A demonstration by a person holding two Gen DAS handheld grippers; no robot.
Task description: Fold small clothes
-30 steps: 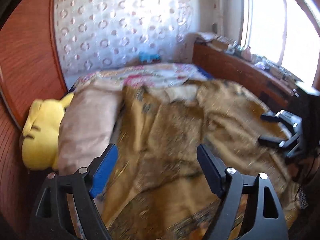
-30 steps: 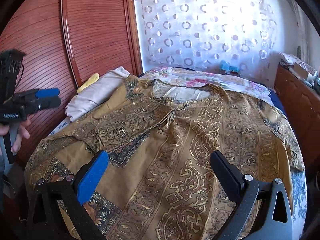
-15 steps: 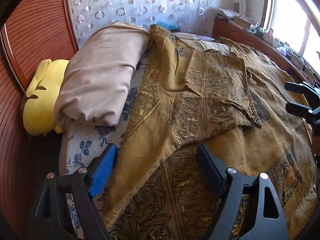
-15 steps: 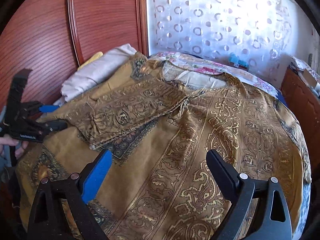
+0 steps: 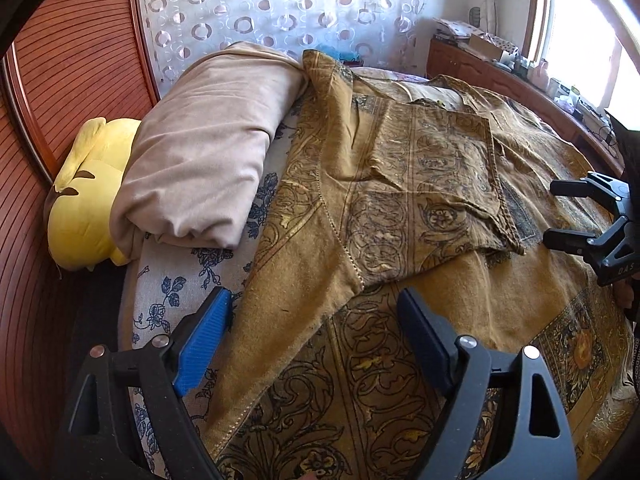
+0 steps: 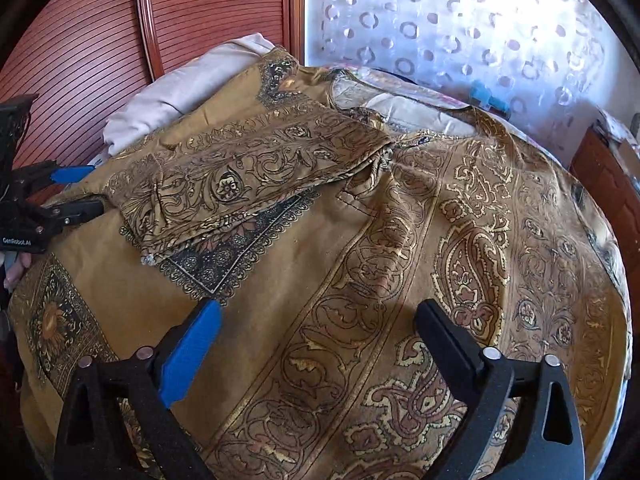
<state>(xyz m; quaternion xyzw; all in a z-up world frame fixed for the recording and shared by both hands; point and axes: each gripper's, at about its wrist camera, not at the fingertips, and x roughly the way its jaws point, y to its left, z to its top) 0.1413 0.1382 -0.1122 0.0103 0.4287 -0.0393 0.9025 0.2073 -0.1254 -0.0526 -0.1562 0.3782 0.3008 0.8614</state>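
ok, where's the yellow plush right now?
Left wrist view only: the yellow plush sits at the far left, wedged between the red slatted wardrobe door and the beige rolled bedding, off the garment.

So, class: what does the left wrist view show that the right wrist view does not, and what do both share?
Only the left wrist view shows the yellow plush toy, the blue-flowered sheet and the window. Only the right wrist view shows the garment's neckline and paisley front. Both share the brown patterned garment with one sleeve folded in, the beige pillow and the circle-patterned curtain.
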